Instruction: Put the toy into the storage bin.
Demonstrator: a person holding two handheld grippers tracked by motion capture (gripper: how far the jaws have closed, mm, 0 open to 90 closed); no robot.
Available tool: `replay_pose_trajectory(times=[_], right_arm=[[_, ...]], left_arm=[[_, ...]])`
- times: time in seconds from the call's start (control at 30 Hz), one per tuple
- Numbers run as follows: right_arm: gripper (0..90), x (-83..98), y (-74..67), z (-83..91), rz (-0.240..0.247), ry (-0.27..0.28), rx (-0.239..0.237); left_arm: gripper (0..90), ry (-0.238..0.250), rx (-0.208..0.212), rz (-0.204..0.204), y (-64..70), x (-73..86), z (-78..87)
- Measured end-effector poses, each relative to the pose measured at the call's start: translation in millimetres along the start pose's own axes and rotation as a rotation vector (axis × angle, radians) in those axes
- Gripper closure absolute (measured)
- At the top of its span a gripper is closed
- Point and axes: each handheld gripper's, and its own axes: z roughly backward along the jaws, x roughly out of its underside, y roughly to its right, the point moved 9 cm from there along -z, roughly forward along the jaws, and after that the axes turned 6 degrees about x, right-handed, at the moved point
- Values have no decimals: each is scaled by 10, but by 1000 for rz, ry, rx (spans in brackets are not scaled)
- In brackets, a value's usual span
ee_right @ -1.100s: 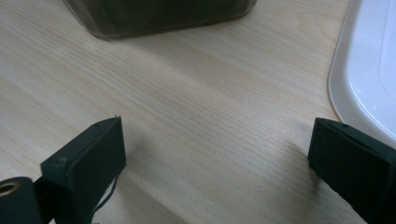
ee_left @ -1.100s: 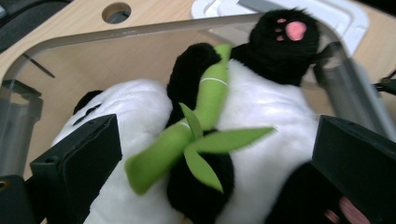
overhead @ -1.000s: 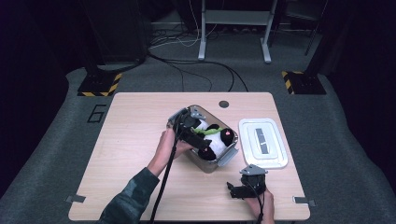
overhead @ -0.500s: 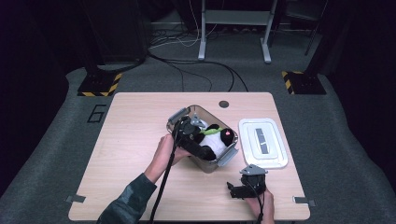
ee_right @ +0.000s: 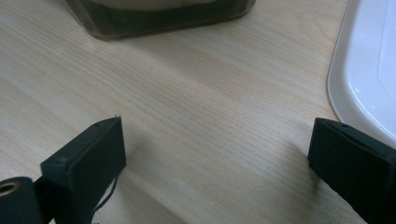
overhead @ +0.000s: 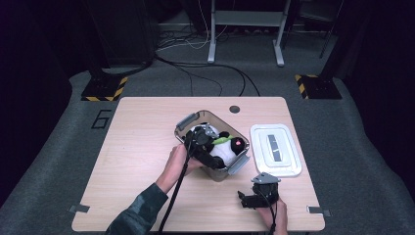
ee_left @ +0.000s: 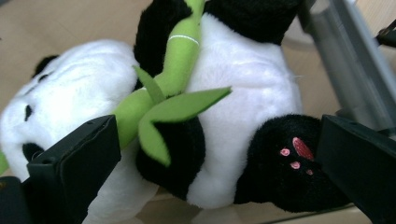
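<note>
While one plush panda lies inside the single clear bin at mid-table, the left gripper straddles it, released and not clamped. One white lid sits just right. Near the table front edge, the right gripper rests released; the left half lies bare.

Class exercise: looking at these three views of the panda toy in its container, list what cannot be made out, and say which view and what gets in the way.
- Panda toy, left gripper view: top and head cut off by the picture's edges.
- Panda in the high view: partly hidden by the left gripper.
- Container, right gripper view: cut off by the top edge.
- White lid: grey markings too small to read.
</note>
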Motion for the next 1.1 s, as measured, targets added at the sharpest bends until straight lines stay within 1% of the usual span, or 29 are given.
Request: replay_pose_trajectory(times=[0.03, 0.1, 0.23, 0.37, 0.4, 0.5, 0.57, 0.63, 0.7, 0.73, 0.77, 0.8, 0.83, 0.93, 1.0, 1.07, 1.1], right_arm=[[33, 0, 0, 0, 0, 0, 0], [33, 0, 0, 0, 0, 0, 0], [33, 0, 0, 0, 0, 0, 0], [33, 0, 0, 0, 0, 0, 0], [33, 0, 0, 0, 0, 0, 0], [33, 0, 0, 0, 0, 0, 0], [33, 0, 0, 0, 0, 0, 0], [33, 0, 0, 0, 0, 0, 0], [33, 0, 0, 0, 0, 0, 0], [33, 0, 1, 0, 1, 0, 0], [33, 0, 1, 0, 0, 0, 0], [33, 0, 0, 0, 0, 0, 0], [33, -1, 1, -1, -2, 0, 2], [33, -2, 0, -1, -3, 1, 2], [33, -2, 0, -1, -3, 1, 2], [33, -1, 0, 0, -2, 0, 0], [33, -1, 0, 0, -2, 0, 0]], left_arm=[[1, -7, -4, -5, -3, 7, -22], [0, -14, -2, 1, -2, 14, -47], [0, -29, -12, -10, -4, 18, -61], [0, -31, -13, -14, -2, 14, -68], [0, -26, -5, -15, -2, 8, -53], [3, 13, 50, 19, -15, -28, 18], [11, 46, 31, 34, -71, -69, 76], [11, 73, 37, 59, -124, -108, 127], [11, 97, 11, 72, -201, -150, 174], [12, 108, 6, 83, -229, -169, 188], [12, 109, -1, 89, -260, -180, 193], [11, 107, -8, 91, -292, -191, 182], [11, 101, -9, 101, -310, -199, 157], [10, 72, -12, 102, -344, -229, 63], [9, 57, -14, 97, -351, -258, 11], [11, 33, -28, 94, -352, -270, -52], [12, 10, -37, 84, -358, -265, -83]])
